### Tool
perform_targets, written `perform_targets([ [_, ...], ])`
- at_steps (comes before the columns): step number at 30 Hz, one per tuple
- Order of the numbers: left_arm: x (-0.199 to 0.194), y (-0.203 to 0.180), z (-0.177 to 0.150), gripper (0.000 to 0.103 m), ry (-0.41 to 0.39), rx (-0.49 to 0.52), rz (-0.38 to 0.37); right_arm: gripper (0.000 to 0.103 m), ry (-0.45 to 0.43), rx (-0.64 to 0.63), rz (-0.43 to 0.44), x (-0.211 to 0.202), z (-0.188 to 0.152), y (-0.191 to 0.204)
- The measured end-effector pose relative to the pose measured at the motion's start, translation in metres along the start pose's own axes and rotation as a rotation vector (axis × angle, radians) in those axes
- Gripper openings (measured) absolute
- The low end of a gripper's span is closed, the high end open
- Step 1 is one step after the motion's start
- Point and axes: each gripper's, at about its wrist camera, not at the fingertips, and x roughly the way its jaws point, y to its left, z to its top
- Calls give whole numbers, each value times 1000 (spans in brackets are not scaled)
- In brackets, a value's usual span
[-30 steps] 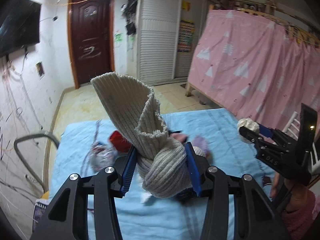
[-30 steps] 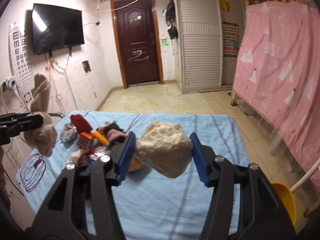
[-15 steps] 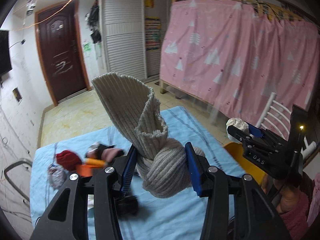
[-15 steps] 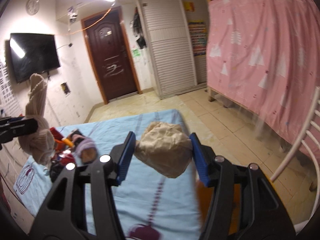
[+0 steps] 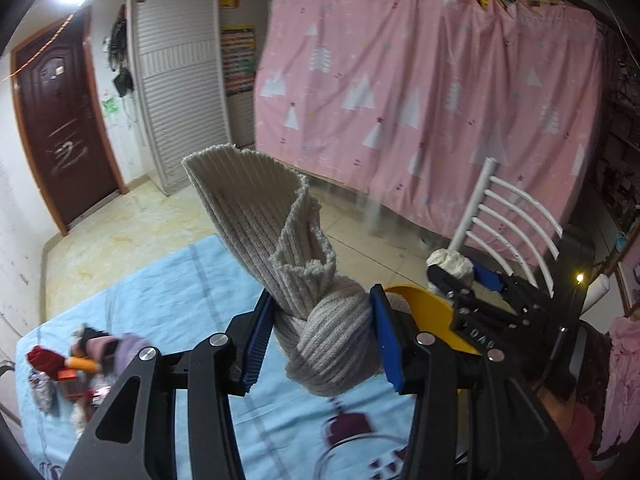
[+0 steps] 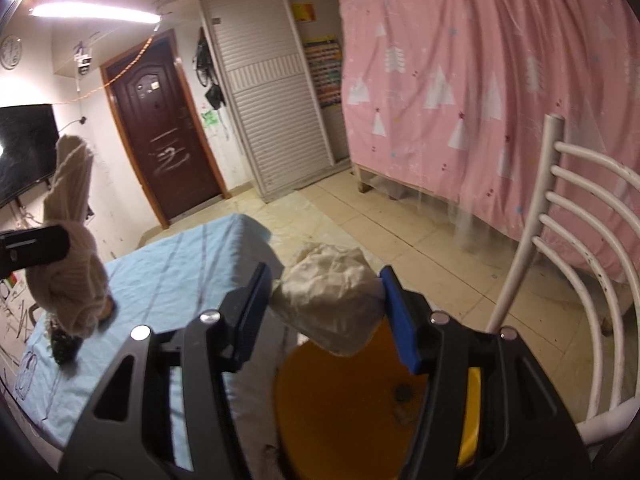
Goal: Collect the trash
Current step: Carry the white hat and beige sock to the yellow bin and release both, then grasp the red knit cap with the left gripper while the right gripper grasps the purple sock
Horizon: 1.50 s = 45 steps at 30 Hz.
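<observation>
A knotted knit sock (image 5: 320, 304) is being clamped between the blue pads (image 5: 256, 332) of the left tongs (image 5: 318, 344), its ribbed cuff standing up above the knot. It is being held in the air above the worktop (image 5: 172, 292), which is covered by a light blue cloth. In the right wrist view the same sock (image 6: 68, 264) is seen at the far left, above the cloth's near left part.

A crumpled wad (image 6: 332, 300) of cream paper is being gripped by the right tongs (image 6: 328, 316), pinched between their 2 blue pads (image 6: 400, 320). It is being held directly over the open mouth of a yellow bin (image 6: 340, 400), just beyond the right edge of the worktop (image 6: 192, 264). From the left wrist view the right tongs (image 5: 452, 276) and the wad (image 5: 450, 260) are seen to the right, with the bin's rim (image 5: 424, 308) just beneath them.

A pile of small scraps (image 5: 80, 360), red, orange and purple among them, is lying on the far left of the cloth. A white chair (image 6: 568, 248) is standing right of the bin, and a pink curtain (image 5: 420, 92) is hanging beyond it. A dark door (image 6: 160, 128) is seen in the far wall.
</observation>
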Motion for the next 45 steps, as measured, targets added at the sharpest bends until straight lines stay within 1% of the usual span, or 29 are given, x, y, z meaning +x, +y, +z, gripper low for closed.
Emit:
perform_targets([
  [4,19,-26,2,39,26,30,-22,55,13,36,-15,5,-5,-15],
  [6,27,-37,3,40,37,42,-36,59,13,51,-17,6,-6,-20],
  [7,30,-41,4,40,42,48,-44,64,10,58,-20,6,-5,-22],
  [10,40,-51,6,43,69,43,-64,67,-2,81,-25,4,-4,-29],
  [13,43,-56,9,53,69,38,-66,67,-15,111,-28,1,-3,-38],
  [14,44,-57,9,55,69,36,-67,67,-19,121,-27,0,-3,-41],
  [19,39,-54,7,55,63,29,-55,68,-23,131,-16,-2,-2,-41],
  [22,34,-48,6,55,56,23,-47,69,-19,120,0,-2,-3,-33],
  [26,24,-33,5,55,41,7,-29,71,-12,92,24,0,-3,-17],
  [29,15,-15,4,56,25,-19,-5,74,-3,59,48,1,-3,2],
  [32,7,3,3,56,13,-43,15,74,5,33,66,3,-2,17],
  [40,-16,60,-5,56,-15,-118,84,74,27,-55,127,13,3,74],
  [45,-31,103,-13,56,-28,-167,146,75,46,-123,161,19,2,113],
])
